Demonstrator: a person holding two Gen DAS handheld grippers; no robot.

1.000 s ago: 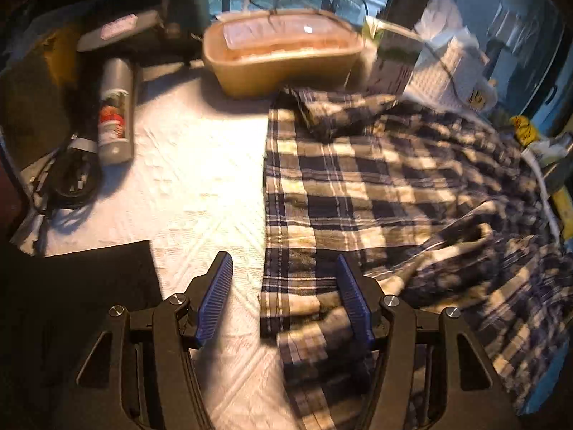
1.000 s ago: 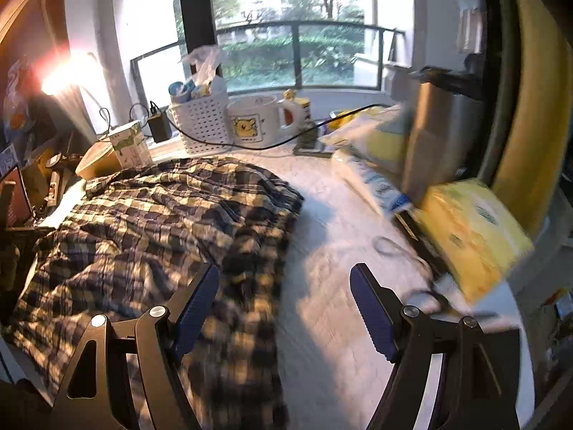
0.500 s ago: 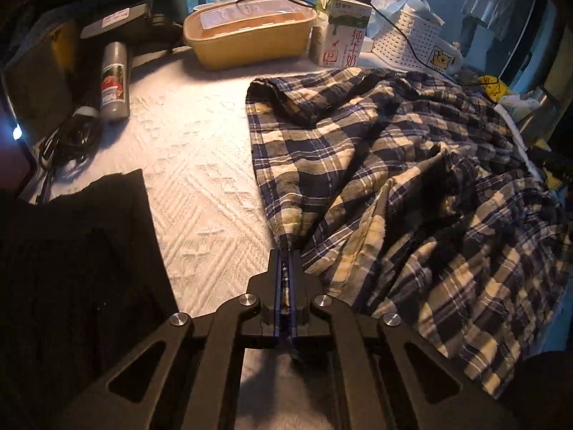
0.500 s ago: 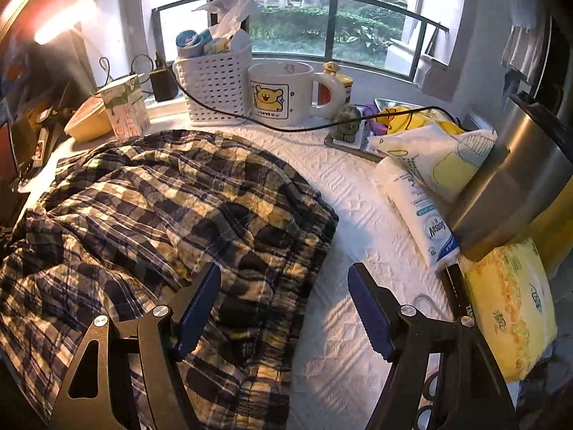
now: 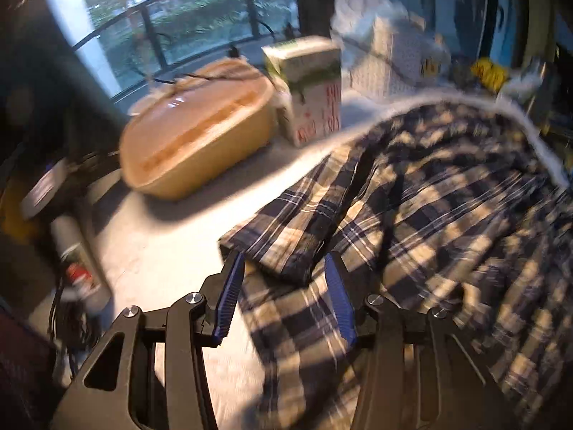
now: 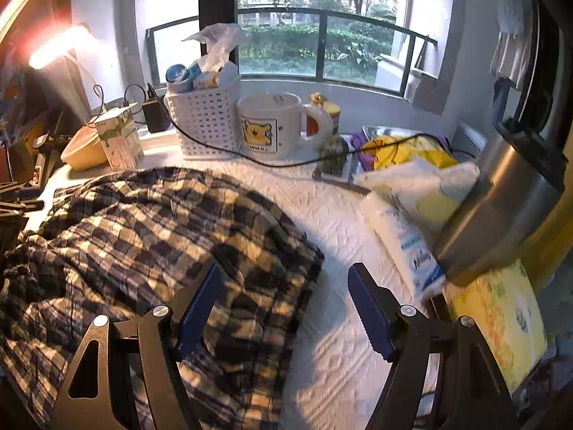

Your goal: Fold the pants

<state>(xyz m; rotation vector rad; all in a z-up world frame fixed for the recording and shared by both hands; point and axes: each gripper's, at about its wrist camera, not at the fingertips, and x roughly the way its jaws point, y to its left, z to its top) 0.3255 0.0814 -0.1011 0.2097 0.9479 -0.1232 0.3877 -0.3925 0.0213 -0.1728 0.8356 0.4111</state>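
- Left wrist view: half a second ago the left gripper (image 5: 284,286) was pinched shut on a hem of the plaid pants (image 5: 429,222); now its blue fingers (image 5: 229,297) stand apart with nothing between them, and a folded-over cuff of the cloth lies on the surface just ahead of the tips. I judge that one fold has been carried across and let go. The picture is smeared, so the hand seems to be moving.
- The pants lie in a loose heap on the white quilted surface (image 5: 172,251), reaching off to the right; the layers are rumpled and not squared, so the folding looks far from finished.
- Behind the cuff stand a tan lidded container (image 5: 200,139) and a milk carton (image 5: 308,89), near the cloth but apart from it; a spray can (image 5: 77,261) lies at the left edge.
- Right wrist view: the right gripper (image 6: 283,301) is wide open as it was before, holding nothing, poised over the near right edge of the pants (image 6: 161,236); its left finger is above the cloth, its right one above bare surface (image 6: 333,208).
- Room: a barred window (image 6: 322,36) with greenery beyond, a lit lamp (image 6: 57,46) at the left, and along the sill a white basket (image 6: 207,122), a bear mug (image 6: 272,125), a steel vessel (image 6: 508,197) and soft packets (image 6: 404,229).
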